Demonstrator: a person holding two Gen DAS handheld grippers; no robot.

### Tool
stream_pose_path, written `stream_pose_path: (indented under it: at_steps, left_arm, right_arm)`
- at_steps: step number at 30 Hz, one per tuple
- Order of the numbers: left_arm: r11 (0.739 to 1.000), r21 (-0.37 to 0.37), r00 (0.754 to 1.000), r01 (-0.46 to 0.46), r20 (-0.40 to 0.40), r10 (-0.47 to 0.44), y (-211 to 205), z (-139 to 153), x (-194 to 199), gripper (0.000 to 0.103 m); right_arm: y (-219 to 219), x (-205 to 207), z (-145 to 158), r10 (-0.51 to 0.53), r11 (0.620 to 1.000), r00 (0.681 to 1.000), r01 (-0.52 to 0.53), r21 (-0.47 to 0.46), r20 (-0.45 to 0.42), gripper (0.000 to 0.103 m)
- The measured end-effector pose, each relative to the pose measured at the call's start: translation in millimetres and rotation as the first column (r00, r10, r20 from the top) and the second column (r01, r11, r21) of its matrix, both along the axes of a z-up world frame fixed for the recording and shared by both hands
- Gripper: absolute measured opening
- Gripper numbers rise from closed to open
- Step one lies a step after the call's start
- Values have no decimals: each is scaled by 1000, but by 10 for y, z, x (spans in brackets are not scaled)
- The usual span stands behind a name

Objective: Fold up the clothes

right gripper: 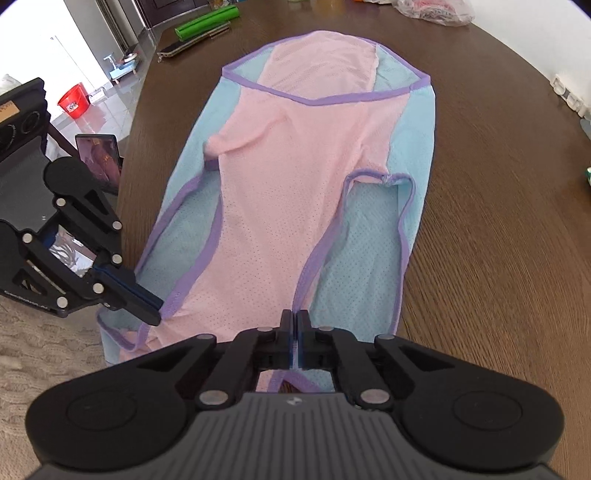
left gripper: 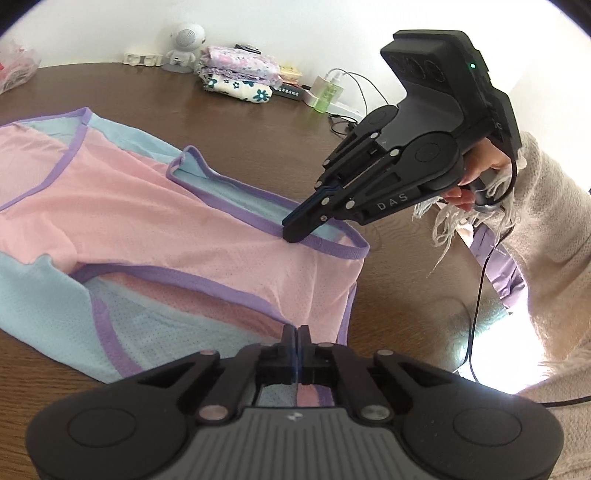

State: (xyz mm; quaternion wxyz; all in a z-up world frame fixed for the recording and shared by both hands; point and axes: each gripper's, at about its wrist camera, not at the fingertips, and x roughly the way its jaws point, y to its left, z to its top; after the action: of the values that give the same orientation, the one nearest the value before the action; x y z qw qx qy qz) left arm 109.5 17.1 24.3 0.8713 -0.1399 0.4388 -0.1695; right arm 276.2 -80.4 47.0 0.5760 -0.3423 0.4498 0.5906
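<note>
A round brown wooden table point(right gripper: 480, 221) carries the work. Nearest on it, the left gripper point(left gripper: 296, 334) and right gripper point(right gripper: 294, 321) each have their jaws pressed together, pinching the purple-trimmed near edge of a pink and blue mesh top point(right gripper: 288, 177). The top lies spread flat, lengthwise away from the person, with no fold made yet as far as I can judge; the whole folding appears to remain. Farther back, a stack of folded clothes point(left gripper: 240, 75) sits near the wall, suggesting other pieces are finished. A green roll point(right gripper: 207, 24) lies at the far rim.
</note>
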Motion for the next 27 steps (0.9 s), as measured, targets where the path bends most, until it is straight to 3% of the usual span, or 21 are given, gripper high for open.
stream_pose_path:
  at_steps: [5,6,9,11,15,19,24,27]
  left_arm:
    - [1000,10,1000,2,-29,-2,-48,-85,57,1]
    - [1000,10,1000,-10,-30,10,-38,-84,45,7]
    - [999,25,999,-47,7,47,43,-8,-56,18]
    - [992,80,994,-97,55,93,120,73,-140,24]
    - [942,270,976,-200,141,167,220,158,-188,23]
    - [891,409,977,-194,160,140,213,101,-95,22]
    - [831,519,977,-201,168,131,205,23,-80,23]
    - [821,531,975,-209,173,137,244,8,-101,23]
  right_arm:
    - [-26,17,-100,-41,999,999,41,-20,-4,2]
    - [-22,22,-103,-44,999,999,44,-19,-7,3]
    - [-41,67,-42,-76,997,997,76,17,-19,16]
    - [-53,120,34,-108,992,994,108,64,-12,24]
    - [73,233,114,-174,977,983,165,132,60,25]
    - [333,238,57,-179,974,971,153,164,159,25]
    - [584,195,-119,-170,980,941,130,152,292,25]
    - [623,241,-176,-184,977,935,141,157,303,25]
